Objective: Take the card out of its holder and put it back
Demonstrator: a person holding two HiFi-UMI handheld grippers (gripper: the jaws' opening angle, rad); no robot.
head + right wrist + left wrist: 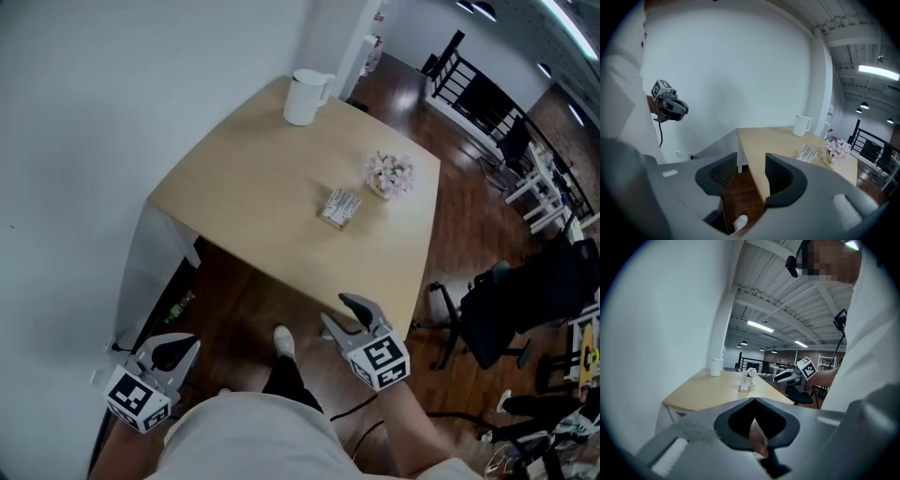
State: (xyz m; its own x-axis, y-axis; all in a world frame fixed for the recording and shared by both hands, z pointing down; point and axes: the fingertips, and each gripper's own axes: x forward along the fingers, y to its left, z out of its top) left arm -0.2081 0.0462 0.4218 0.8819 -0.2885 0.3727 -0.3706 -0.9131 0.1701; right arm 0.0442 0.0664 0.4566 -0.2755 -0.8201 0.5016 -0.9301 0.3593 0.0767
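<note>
**Step in hand (judged): approach.** Neither hand-held gripper is at the table (253, 187) yet, and the card (342, 202) is not yet out.

**1. Gripper state**
- Right hand-held gripper (343, 313): jaws wide apart, nothing between them (only floor and the table edge show through the gap). It's ready for a pinch w/o further prep.
- Left hand-held gripper (178, 349): jaws closed tip to tip, empty. It hangs low at your left side over the floor, off the table's near-left corner.

**2. Where the task's thing is**
- The card holder (338, 214) stands on the table, right of centre, w/ the card in it. Card and holder can't be told apart at this size.
- A small flower pot (390, 173) sits just beside it on the far-right side. A white jug (306, 96) stands at the far corner, well apart.
- Rel. to the right hand-held gripper, the holder lies ahead, beyond the near table edge, w/ bare tabletop between. In the right gripper view it sits off to the right of the jaw gap, so the jaws aren't aimed at it.

**3. Doing the step well**
- Swing the right hand-held gripper rightward until the holder sits in the jaw gap, then advance over the table edge.
- Come in from the near side to keep clear of the flowers.
- Pinch the card only, at its upper edge, not the holder.
- The holder looks light and may tip or lift w/ the card. If you steady it w/ the left hand-held gripper, open those jaws first.
</note>
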